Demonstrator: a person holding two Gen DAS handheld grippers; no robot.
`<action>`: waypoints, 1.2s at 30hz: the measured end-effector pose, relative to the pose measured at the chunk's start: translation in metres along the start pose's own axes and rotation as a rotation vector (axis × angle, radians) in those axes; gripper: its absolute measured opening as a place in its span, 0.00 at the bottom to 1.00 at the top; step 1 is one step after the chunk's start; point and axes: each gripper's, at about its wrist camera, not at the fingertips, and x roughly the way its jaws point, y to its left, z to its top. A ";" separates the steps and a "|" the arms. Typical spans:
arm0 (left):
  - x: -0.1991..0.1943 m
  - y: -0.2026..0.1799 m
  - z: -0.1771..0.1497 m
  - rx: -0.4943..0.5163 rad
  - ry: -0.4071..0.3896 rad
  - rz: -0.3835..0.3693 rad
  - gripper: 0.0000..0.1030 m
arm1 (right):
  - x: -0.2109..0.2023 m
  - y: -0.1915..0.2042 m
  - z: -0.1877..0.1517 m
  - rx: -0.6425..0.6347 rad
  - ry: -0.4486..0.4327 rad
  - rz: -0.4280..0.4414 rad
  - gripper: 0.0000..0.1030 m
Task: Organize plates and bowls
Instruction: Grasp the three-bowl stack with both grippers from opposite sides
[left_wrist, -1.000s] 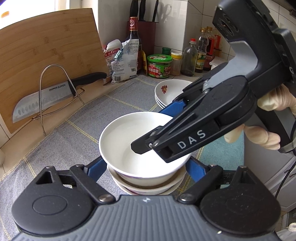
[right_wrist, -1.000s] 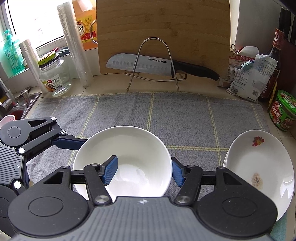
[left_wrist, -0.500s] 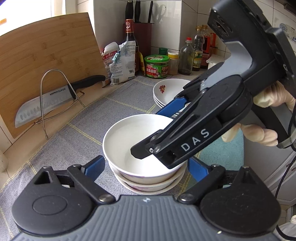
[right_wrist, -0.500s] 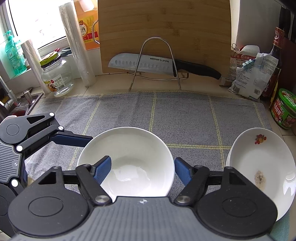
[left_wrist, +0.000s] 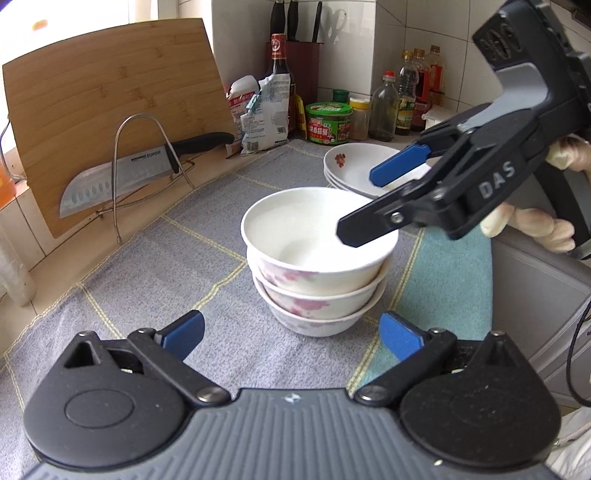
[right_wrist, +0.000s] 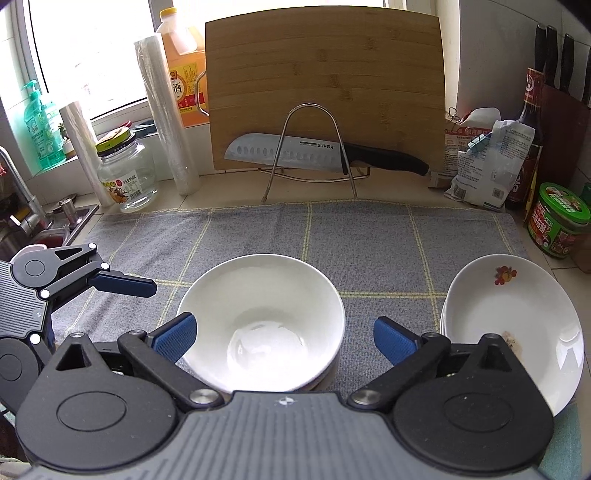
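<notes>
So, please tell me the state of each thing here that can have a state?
Left gripper: open, holds nothing; jaws have just been opening.
Right gripper: open, holds nothing; jaws have just been opening.
Bowl stack: three nested, upright, top one empty.
Plate stack: stacked, top plate has a small stain.
Knife: lies across wire rack.
Cutting board: stands leaning.
Glass jar: lid on.

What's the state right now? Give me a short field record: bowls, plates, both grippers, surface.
bowls: three nested in one upright bowl stack, top one plain white
plates: plate stack right of the bowls, apart from them
left gripper: open, holding nothing, jaws just opened wider
right gripper: open, holding nothing, jaws just opened, clear of the top bowl's rim
surface: grey towel
</notes>
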 end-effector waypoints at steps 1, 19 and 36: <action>0.003 -0.001 -0.002 -0.008 0.010 0.004 0.98 | -0.004 -0.001 -0.005 -0.010 -0.006 0.008 1.00; 0.051 -0.004 -0.028 -0.068 0.139 -0.010 0.98 | 0.042 -0.014 -0.072 -0.148 0.167 -0.108 1.00; 0.062 -0.011 -0.021 -0.024 0.132 0.030 1.00 | 0.064 -0.019 -0.062 -0.200 0.184 -0.012 1.00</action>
